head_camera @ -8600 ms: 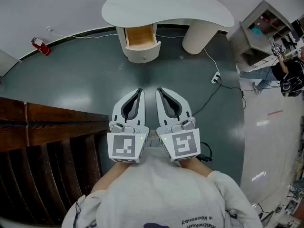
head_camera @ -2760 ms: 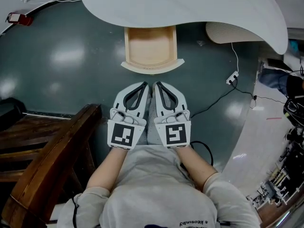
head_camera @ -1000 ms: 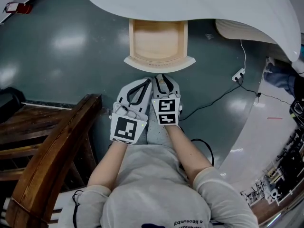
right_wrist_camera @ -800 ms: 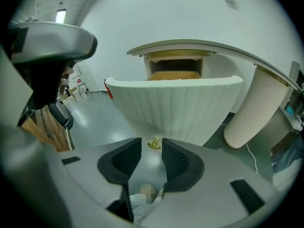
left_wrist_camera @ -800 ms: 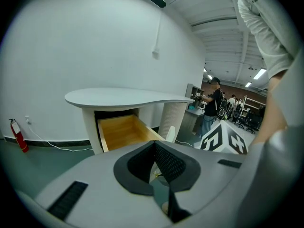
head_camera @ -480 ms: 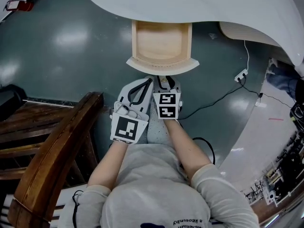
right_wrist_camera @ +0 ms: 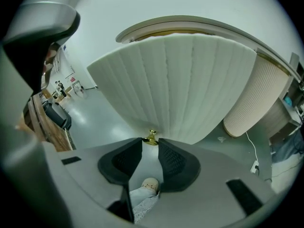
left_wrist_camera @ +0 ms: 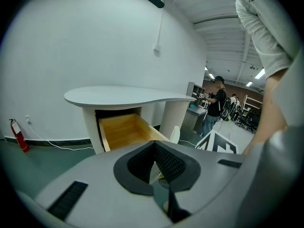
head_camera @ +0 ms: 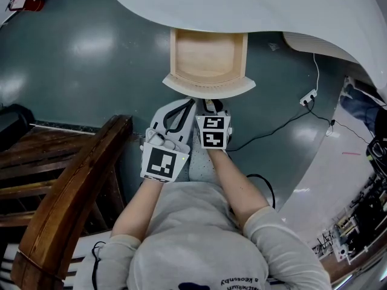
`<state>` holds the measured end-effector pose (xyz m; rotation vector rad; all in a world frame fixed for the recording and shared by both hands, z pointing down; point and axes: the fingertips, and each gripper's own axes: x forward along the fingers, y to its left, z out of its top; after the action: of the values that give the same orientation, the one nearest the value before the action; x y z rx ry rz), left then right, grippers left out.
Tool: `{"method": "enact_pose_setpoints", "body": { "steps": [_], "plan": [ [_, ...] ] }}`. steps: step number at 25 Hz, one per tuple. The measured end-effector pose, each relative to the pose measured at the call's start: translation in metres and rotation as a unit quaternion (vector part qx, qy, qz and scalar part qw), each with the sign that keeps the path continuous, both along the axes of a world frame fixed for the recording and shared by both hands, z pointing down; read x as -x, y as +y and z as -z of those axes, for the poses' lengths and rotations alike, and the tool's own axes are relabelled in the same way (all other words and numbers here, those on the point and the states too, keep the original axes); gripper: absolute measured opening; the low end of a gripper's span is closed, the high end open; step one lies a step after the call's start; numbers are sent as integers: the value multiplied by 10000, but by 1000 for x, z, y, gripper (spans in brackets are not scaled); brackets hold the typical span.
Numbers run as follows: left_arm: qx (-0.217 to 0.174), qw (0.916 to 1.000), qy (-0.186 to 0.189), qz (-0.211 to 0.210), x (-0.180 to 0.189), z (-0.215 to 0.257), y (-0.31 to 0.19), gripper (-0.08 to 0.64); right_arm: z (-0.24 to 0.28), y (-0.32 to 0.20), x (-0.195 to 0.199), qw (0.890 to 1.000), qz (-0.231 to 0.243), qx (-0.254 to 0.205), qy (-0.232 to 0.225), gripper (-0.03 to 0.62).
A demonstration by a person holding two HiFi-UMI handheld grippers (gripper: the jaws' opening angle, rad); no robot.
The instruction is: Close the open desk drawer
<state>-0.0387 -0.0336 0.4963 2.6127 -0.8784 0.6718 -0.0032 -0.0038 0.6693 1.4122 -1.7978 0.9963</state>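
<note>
Nearest the camera, the person's grey shirt [head_camera: 199,240] is showing a line of print at its hem, upside down and too small to read. The marker cubes [head_camera: 211,132] on the two grippers are showing only black-and-white squares, no letters.

The left gripper [head_camera: 191,103] is hovering just short of the drawer front [head_camera: 208,89], left of its middle, with its jaws together and nothing between them. The right gripper [right_wrist_camera: 150,145] is pointing steeply down at the middle of the drawer front. Its jaws are standing apart, having just been closing a little, and the small brass knob [right_wrist_camera: 151,137] is sitting at the mouth of the gap. Whether the tips are touching it cannot be told.

The drawer [head_camera: 208,56] is standing pulled out from under the white desk top [head_camera: 242,5], its pale wooden inside lying bare. Its curved, ribbed white front is overhanging the wooden box on both sides.

Left of the drawer, green floor [head_camera: 78,71] is lying open, bounded nearer the person by a dark wooden piece of furniture [head_camera: 66,186]. Right of the drawer, a black cable [head_camera: 272,128] is trailing across the floor to a white power strip [head_camera: 308,96]. Beyond that, the desk's ribbed pedestal [head_camera: 314,41] is closing off that side.

Farther left of the drawer, against the white wall, a red fire extinguisher [left_wrist_camera: 18,136] is standing, its label unreadable. Far to the right of the drawer, a person in dark clothes [left_wrist_camera: 216,103] is standing by shelves.
</note>
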Motion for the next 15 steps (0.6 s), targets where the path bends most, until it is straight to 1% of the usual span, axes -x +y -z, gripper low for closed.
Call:
{"method": "enact_pose_setpoints", "body": {
  "steps": [8, 15],
  "plan": [
    [40, 10000, 2, 42, -6, 0, -8, 10, 0, -4, -1, 10000, 38, 43, -59, 112],
    [24, 9999, 25, 97, -11, -1, -24, 11, 1, -23, -7, 9999, 11, 53, -90, 112]
  ]
}}
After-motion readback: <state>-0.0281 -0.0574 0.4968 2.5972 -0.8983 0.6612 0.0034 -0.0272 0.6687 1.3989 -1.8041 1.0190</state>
